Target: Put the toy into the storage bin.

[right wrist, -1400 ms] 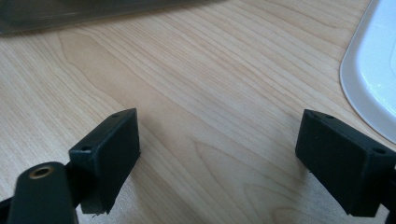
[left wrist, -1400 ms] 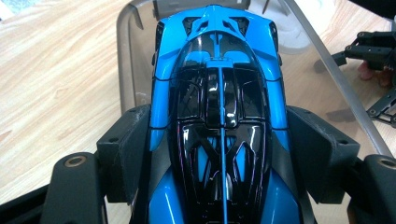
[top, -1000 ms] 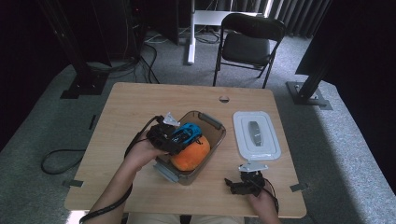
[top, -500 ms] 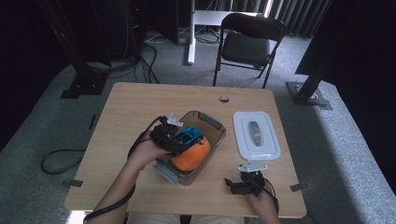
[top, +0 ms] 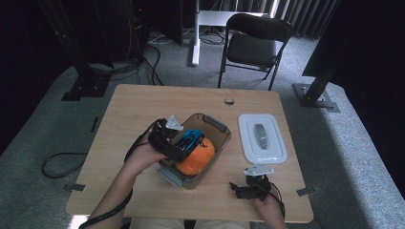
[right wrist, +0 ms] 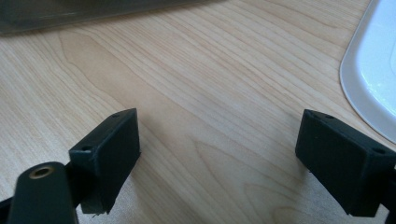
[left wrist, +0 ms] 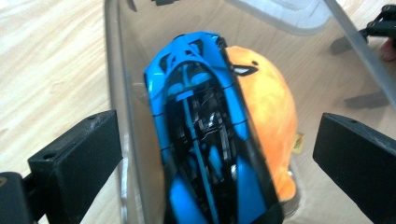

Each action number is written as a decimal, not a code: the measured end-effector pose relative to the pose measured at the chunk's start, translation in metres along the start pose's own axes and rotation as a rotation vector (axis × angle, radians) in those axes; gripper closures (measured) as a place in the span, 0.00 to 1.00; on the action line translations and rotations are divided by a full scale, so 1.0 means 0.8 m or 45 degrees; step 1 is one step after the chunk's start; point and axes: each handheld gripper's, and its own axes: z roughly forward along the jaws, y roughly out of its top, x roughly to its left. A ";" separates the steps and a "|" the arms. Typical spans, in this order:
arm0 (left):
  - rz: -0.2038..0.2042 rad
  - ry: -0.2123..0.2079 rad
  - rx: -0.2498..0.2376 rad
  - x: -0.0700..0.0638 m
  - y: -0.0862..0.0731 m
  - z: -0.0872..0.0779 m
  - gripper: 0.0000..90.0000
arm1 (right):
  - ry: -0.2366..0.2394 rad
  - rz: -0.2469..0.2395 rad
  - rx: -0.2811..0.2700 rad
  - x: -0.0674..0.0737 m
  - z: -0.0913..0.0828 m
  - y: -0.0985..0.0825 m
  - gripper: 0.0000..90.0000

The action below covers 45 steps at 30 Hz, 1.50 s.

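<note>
Pale woodgrain table point(top: 143, 102): left gripper point(left wrist: 219, 154), jaws just opened wide, straddles glossy blue toy car point(left wrist: 205, 140) beside fuzzy orange plush point(left wrist: 271, 116); right gripper point(right wrist: 219, 154) gapes empty at five o'clock.

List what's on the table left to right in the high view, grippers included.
left gripper → blue toy car → orange plush toy → right gripper → white lid
</note>
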 end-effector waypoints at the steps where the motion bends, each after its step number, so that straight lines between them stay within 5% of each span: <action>1: -0.006 0.013 -0.019 0.002 -0.002 -0.003 0.02 | 0.000 0.001 0.000 0.000 0.000 0.000 0.15; 19: -0.122 0.069 -0.205 0.047 -0.046 -0.030 0.02 | 0.001 0.000 0.001 0.000 0.000 0.000 0.15; 36: -0.258 0.089 -0.231 0.087 -0.092 -0.035 0.02 | 0.004 0.004 -0.025 0.001 -0.004 0.002 0.15; 45: -0.292 0.159 -0.241 0.103 -0.115 -0.022 0.02 | -0.049 0.045 -0.096 -0.004 -0.010 0.037 0.15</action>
